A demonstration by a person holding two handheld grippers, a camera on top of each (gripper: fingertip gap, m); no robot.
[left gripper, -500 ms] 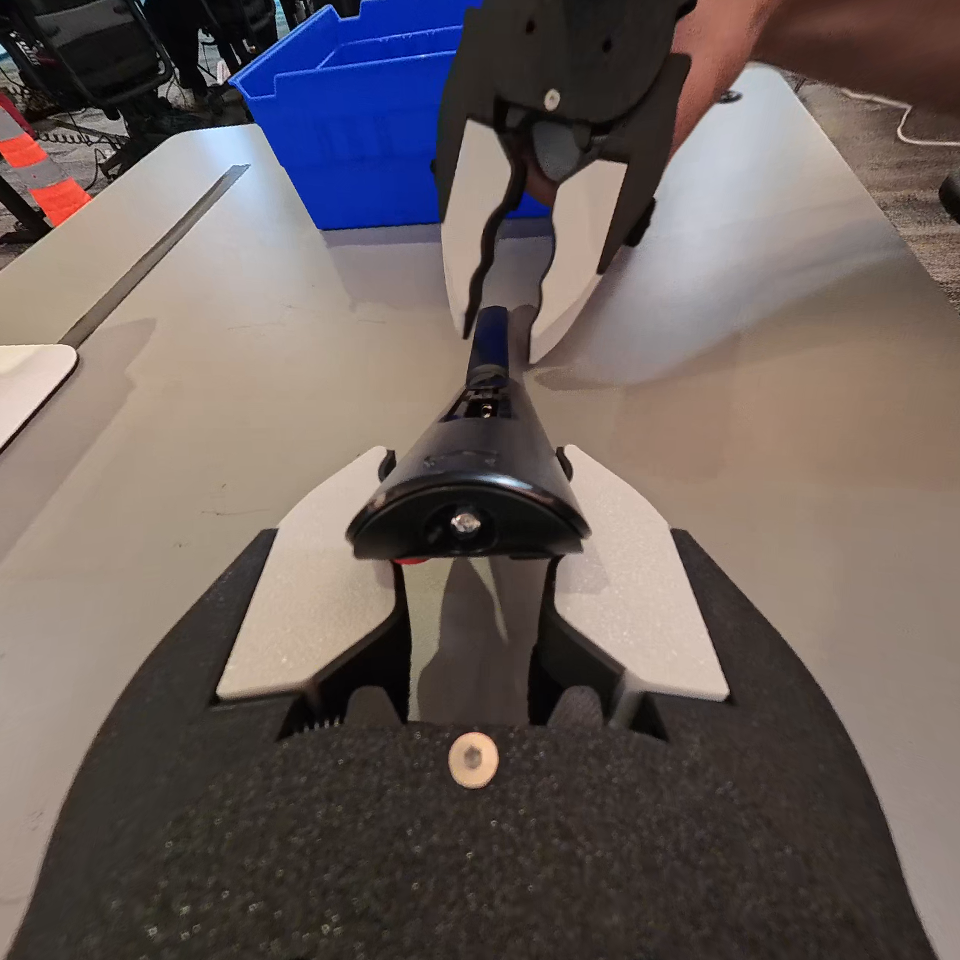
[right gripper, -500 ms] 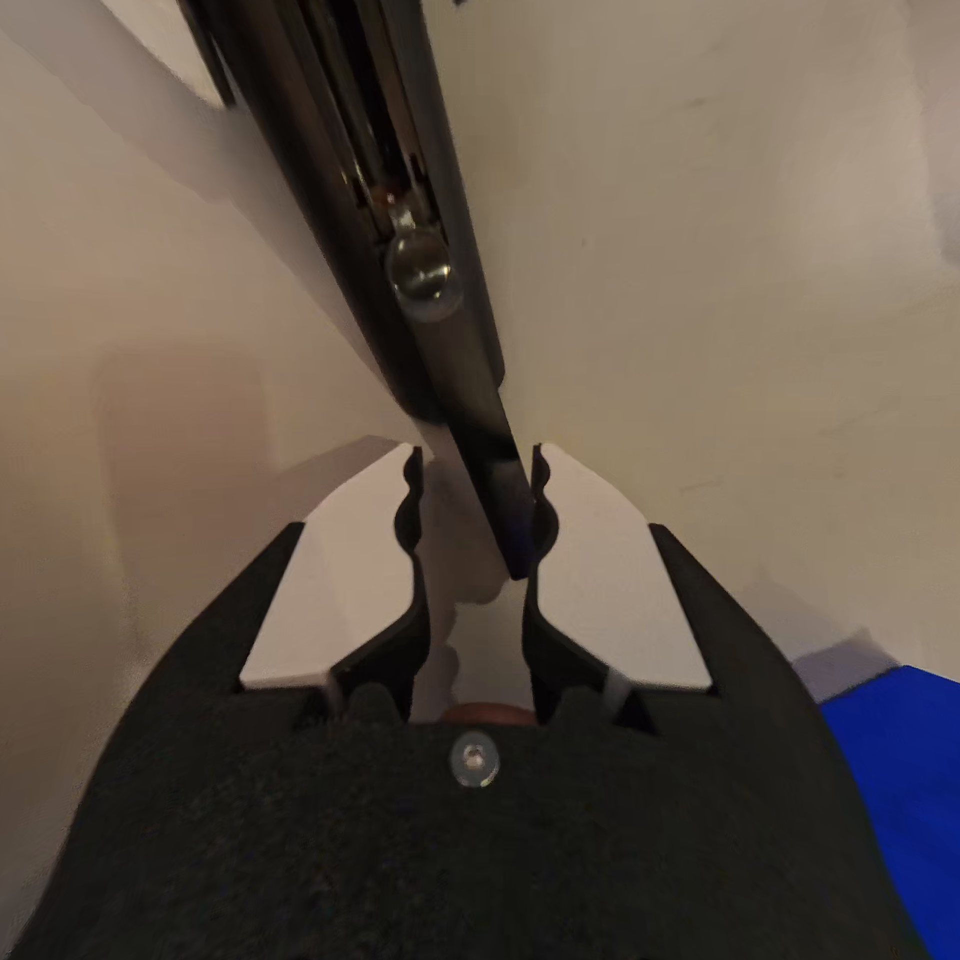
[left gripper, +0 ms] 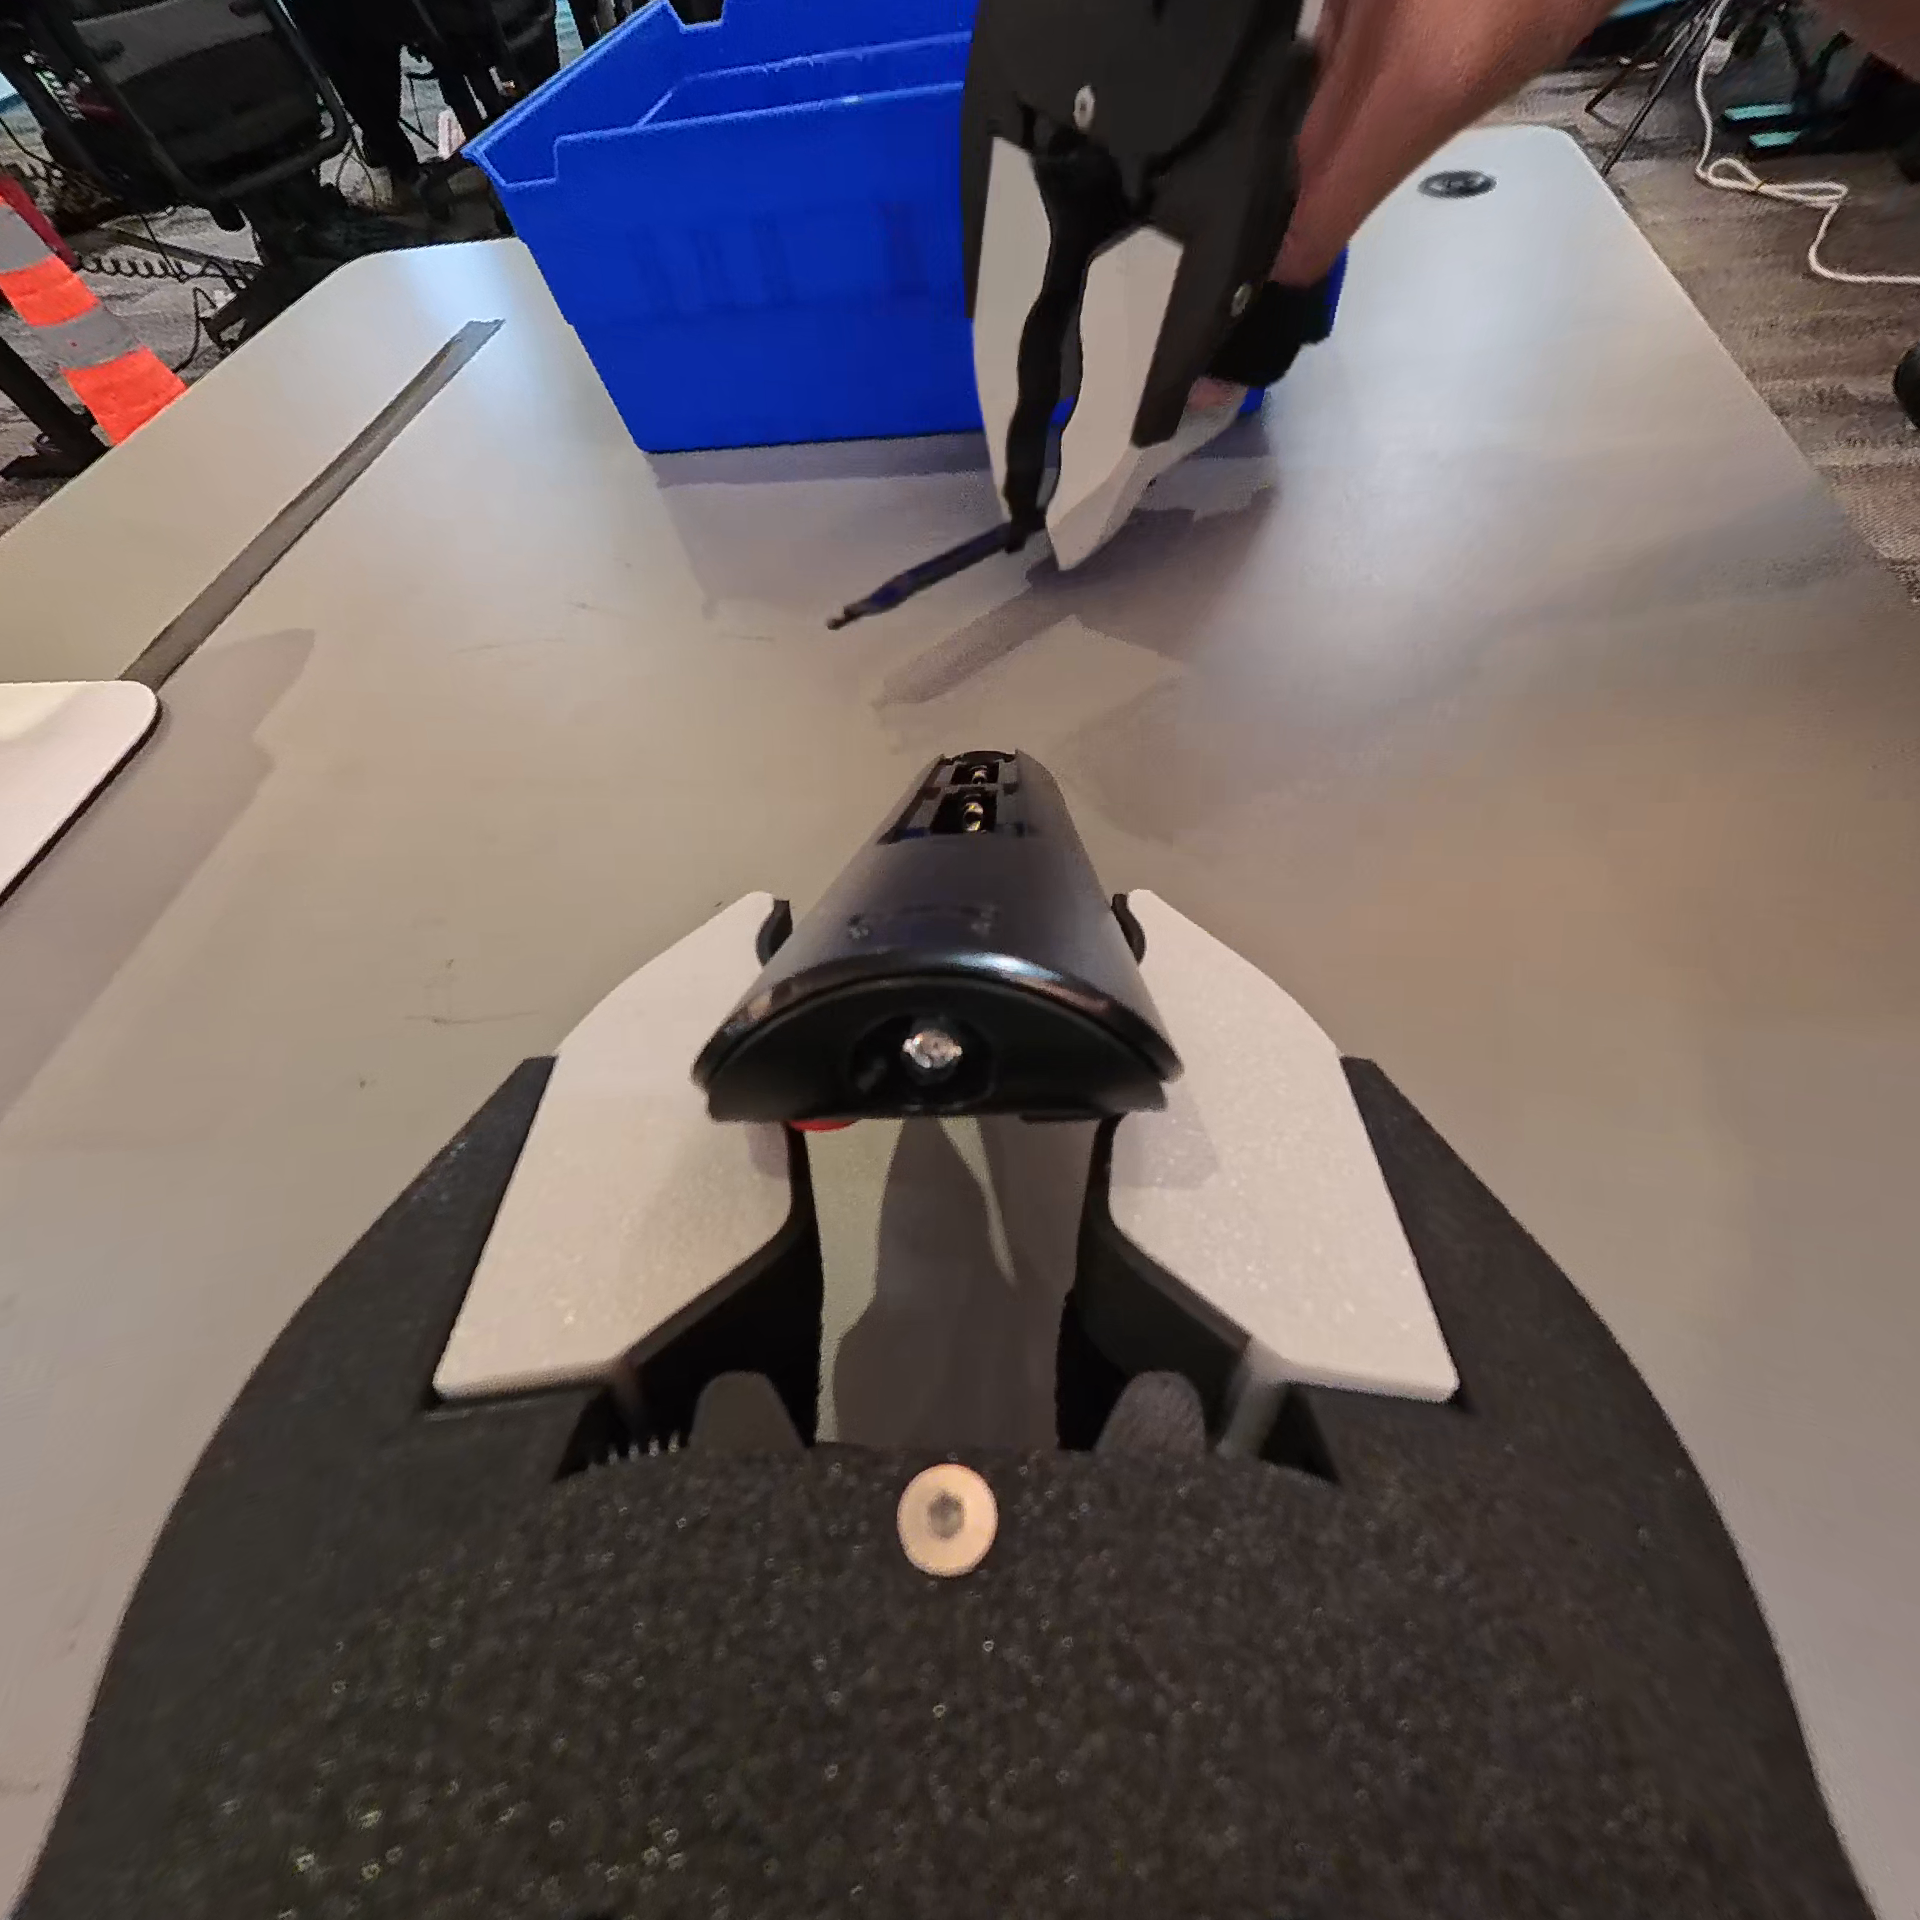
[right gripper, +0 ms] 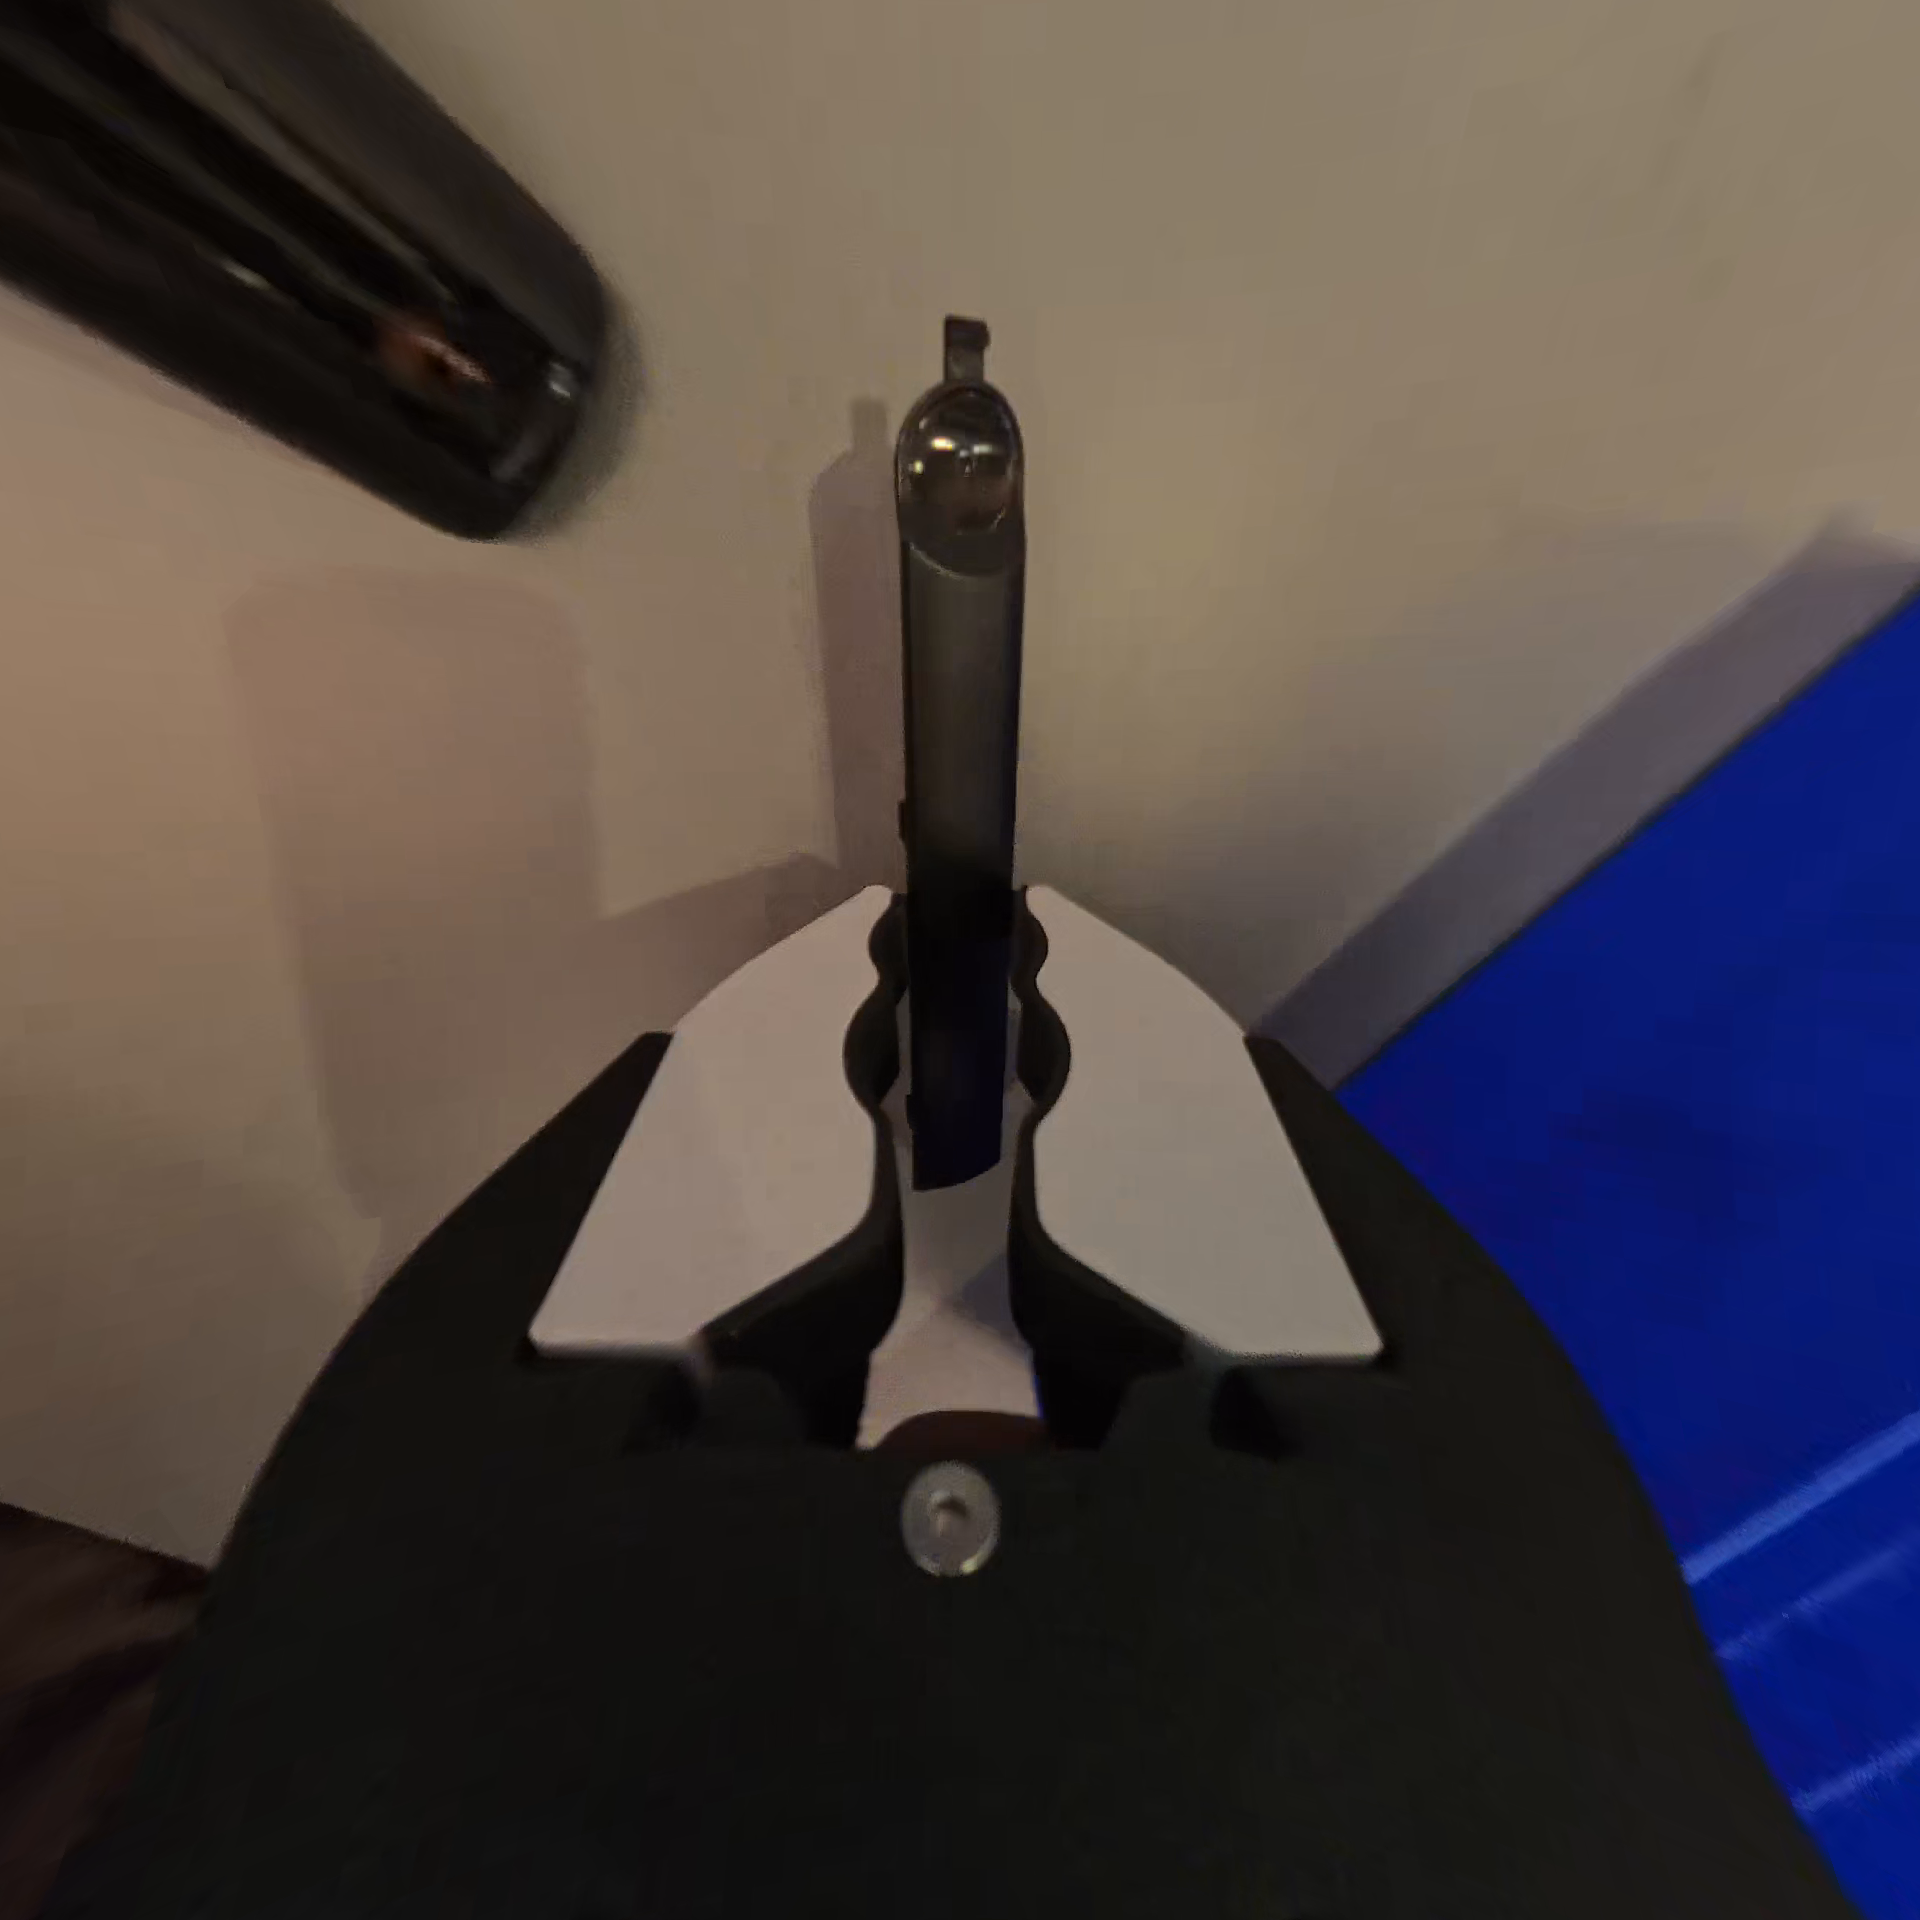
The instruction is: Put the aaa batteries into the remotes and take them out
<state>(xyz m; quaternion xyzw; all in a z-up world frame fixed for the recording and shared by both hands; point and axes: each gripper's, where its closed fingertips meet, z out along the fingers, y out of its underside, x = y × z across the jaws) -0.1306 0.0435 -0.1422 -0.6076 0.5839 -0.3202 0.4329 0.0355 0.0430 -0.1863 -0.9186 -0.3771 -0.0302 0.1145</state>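
A: Two grippers, each with something in it. Nearest, the left gripper (left gripper: 940, 1049) is clamped on the wide end of the black remote (left gripper: 940, 935), which lies along the grey table (left gripper: 1507, 883) and points away from it.

B: Is the battery bay open?

A: Yes. At the remote's far end the compartment (left gripper: 971, 805) is uncovered and I see metal contacts. I cannot tell whether any AAA cells are inside.

B: And beyond the remote?

A: Farther off, the right gripper (left gripper: 1039, 525) has its tips down at the table, closed on the battery cover (right gripper: 956, 790), a thin dark strip. In the right wrist view the strip runs straight out between the jaws, with a small tab at its far tip. Behind that gripper sits the blue bin (left gripper: 769, 249).

B: How will these things handle?

A: My guess: the remote is light, rigid and glossy, so it may slide or twist if squeezed at its tapered end. The grip on its sides near the broad end looks sound. The cover is thin plastic, probably a bit springy, and the tab looks easy to snap. I would pinch it on the flat faces mid-length, never by the tab.
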